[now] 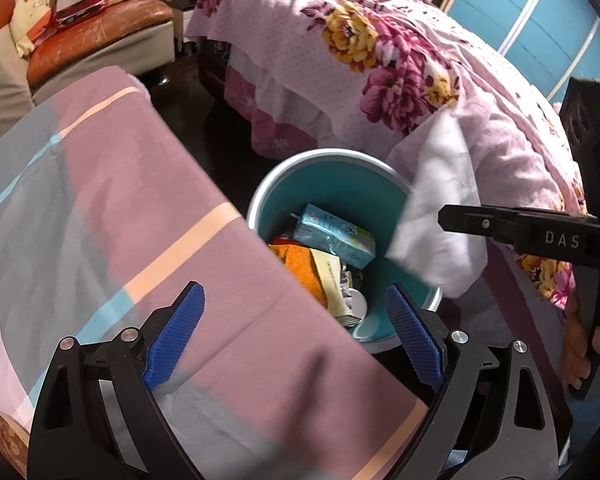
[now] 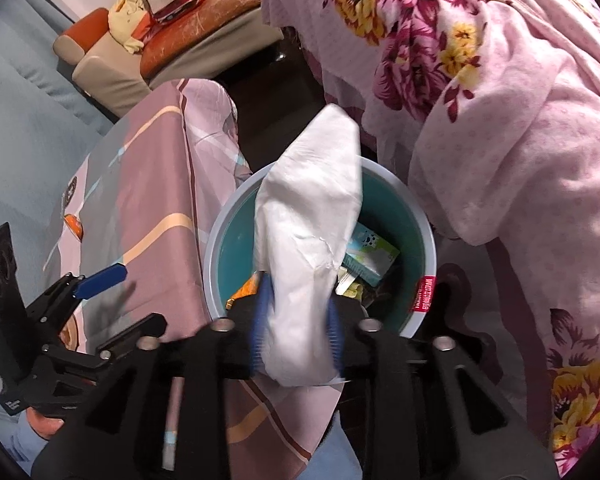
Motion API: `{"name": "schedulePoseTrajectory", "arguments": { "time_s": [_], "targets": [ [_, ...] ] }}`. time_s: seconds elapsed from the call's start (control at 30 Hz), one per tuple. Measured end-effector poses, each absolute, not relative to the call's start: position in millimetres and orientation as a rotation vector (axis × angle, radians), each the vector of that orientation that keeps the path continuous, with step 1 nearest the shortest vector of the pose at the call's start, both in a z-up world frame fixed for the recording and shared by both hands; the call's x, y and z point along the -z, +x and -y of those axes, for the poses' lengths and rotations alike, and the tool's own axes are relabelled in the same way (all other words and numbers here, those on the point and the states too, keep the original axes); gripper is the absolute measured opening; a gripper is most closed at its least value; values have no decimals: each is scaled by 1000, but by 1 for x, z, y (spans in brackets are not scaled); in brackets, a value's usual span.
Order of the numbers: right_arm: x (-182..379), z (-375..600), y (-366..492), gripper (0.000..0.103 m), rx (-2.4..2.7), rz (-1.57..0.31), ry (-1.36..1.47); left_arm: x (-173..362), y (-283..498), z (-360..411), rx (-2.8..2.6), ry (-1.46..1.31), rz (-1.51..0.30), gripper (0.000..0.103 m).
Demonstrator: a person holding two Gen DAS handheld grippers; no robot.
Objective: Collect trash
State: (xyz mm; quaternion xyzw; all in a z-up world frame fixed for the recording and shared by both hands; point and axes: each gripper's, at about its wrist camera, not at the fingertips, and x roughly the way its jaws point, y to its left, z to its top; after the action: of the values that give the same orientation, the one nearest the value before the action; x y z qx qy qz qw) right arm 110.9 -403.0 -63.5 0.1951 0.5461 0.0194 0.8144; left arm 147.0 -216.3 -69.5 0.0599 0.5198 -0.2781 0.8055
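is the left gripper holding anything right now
No, the left gripper stands wide open with nothing between its blue pads, above the tablecloth edge and teal bin.

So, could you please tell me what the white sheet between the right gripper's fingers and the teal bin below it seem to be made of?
White sheet: probably soft tissue paper, matte; it creases, droops and has a torn edge.
Teal bin: looks like moulded plastic, smooth with a slight sheen, with a pale, even rim. I can't rule out coated metal.
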Motion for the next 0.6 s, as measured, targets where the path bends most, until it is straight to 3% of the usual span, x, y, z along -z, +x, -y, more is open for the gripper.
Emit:
{"name": "schedulePoseTrajectory", "arguments": {
  "time_s": [0.13, 0.33, 0.6],
  "targets": [
    [65, 394, 116, 36, -37, -1180, 398, 70, 149, 204, 585, 105, -1116, 92],
    [64, 383, 118, 70, -24, -1195, 379, 67, 148, 184, 568, 81, -1112, 92],
    [53, 359, 115, 74, -30, -1208, 339, 62, 142, 151, 538, 31, -1107, 92]
  ]
}}
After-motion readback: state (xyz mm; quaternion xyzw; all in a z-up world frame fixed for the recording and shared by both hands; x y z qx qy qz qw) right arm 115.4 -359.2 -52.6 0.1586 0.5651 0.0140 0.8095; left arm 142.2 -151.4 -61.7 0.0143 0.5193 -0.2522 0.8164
